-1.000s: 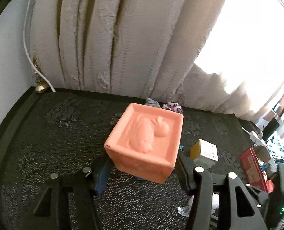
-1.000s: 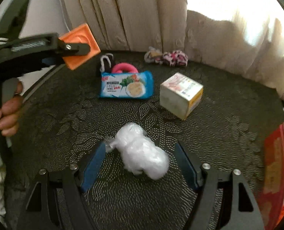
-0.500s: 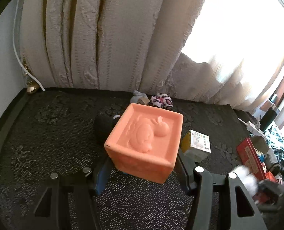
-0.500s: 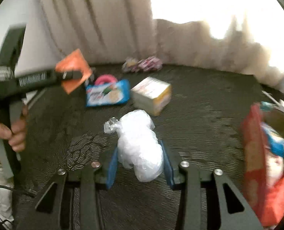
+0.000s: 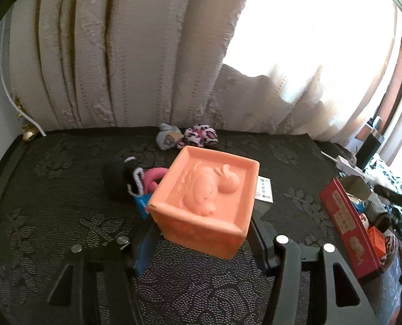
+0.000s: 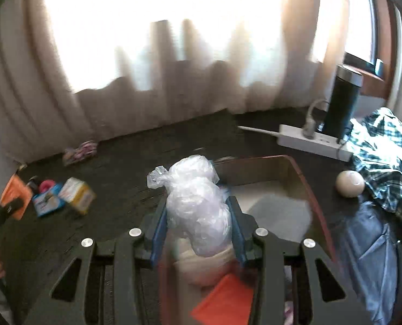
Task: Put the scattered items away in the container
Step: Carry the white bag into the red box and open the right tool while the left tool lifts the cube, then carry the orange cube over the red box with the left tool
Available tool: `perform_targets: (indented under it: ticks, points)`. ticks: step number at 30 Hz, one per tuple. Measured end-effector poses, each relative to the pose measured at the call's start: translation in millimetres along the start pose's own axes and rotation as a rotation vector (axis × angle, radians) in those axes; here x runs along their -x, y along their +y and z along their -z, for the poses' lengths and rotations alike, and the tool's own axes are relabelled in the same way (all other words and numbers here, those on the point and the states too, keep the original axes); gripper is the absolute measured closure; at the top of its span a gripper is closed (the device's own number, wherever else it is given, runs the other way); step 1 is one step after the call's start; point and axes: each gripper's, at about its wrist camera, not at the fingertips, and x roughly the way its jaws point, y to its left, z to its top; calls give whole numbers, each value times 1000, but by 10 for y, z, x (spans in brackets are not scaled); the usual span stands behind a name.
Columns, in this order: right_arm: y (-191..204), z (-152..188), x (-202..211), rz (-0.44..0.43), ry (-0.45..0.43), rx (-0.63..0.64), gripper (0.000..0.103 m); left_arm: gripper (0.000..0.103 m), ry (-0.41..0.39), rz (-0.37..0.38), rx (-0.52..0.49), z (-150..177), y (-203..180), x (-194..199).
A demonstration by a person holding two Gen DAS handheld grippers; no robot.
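My left gripper (image 5: 202,230) is shut on an orange relief cube (image 5: 209,189), held above the dark patterned table (image 5: 52,216). In the right wrist view my right gripper (image 6: 198,222) is shut on a crumpled clear plastic bag (image 6: 195,197), held above the red-rimmed box (image 6: 295,168), which holds several items. That box (image 5: 347,224) sits at the table's right end in the left wrist view. Scattered on the table are a blue snack packet (image 6: 48,201), a small yellow-white carton (image 6: 77,193), a pink ring (image 5: 153,176), a black sock (image 5: 117,178) and a patterned sock bundle (image 5: 201,136).
A white power strip (image 6: 312,139) and a black tumbler (image 6: 341,103) stand behind the box. To its right lie a cream ball (image 6: 350,184) and a plaid cloth (image 6: 385,149). Curtains (image 5: 119,54) hang along the table's far edge.
My right gripper closed on the plastic bag, lifted it and swung it right, from the table's middle to over the red box. The left gripper drifted slightly, still holding the cube.
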Motion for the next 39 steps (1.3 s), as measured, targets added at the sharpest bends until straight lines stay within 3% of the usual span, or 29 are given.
perform_targets:
  ticks: [8,18,30,39]
  points:
    - [-289,-152,-314,118,52,-21,54,43,16,7,-28,15,-93,-39]
    - [-84,-64,-228,178,2,68,39,43,30,11,-49,37,-170,-71]
    - [124,65,36,164,-52,118,39,43,30,32,-102,114,-478,-12]
    - [3,101,210,150,-82,97,39,43,42,137,-128,127,-1044,62]
